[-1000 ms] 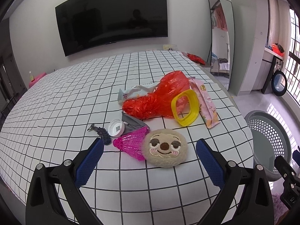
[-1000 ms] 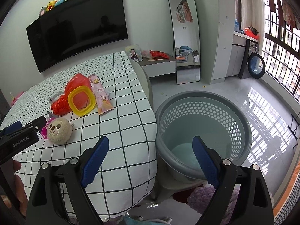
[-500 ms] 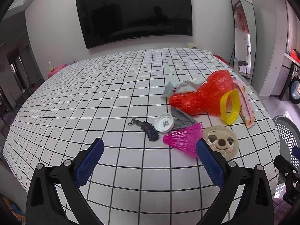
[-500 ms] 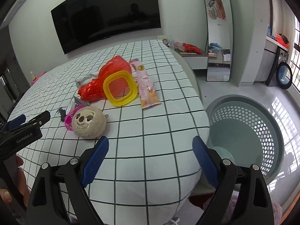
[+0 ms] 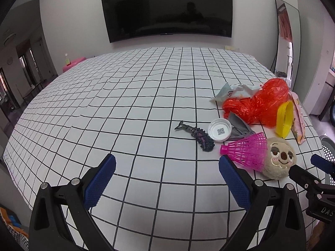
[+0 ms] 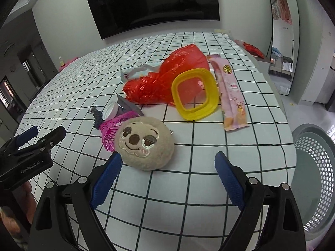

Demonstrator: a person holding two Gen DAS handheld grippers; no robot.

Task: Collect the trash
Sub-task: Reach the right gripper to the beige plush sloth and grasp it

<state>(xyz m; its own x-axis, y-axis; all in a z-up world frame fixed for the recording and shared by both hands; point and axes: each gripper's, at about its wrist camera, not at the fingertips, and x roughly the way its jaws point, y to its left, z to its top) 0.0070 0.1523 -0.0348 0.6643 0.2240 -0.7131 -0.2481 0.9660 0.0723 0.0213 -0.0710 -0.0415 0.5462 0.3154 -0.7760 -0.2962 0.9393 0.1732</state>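
You are holding both grippers wide apart and gripping nothing, so the step in hand looks like the approach, with no piece of trash picked yet. Your right gripper (image 6: 168,175) is hovering low over the bed with the white black-gridded sheet (image 6: 209,156), and the round beige plush toy with the stitched sloth face (image 6: 144,143) is sitting just ahead of its left finger. Beyond the toy, further ahead, the crumpled red plastic bag (image 6: 167,79), the yellow square plastic ring (image 6: 194,94) leaning on it, and the long pink snack wrapper (image 6: 231,92) are lying close together; the white crumpled packet (image 6: 136,72) is poking out behind the bag. The grey perforated laundry basket (image 6: 314,167) is standing on the floor off to the right of this gripper, below the bed edge.

Your left gripper (image 5: 166,179) is pointing at bare sheet; the pink plastic shuttlecock (image 5: 247,152), white round bottle cap (image 5: 219,129) and small dark toy lizard (image 5: 197,135) are lying ahead and to its right.

Next, I judge you are needing to reach past the plush, which is probably not trash, and close on a wrapper or the bag, pinching a raised fold since the film is lying flat and will slip.
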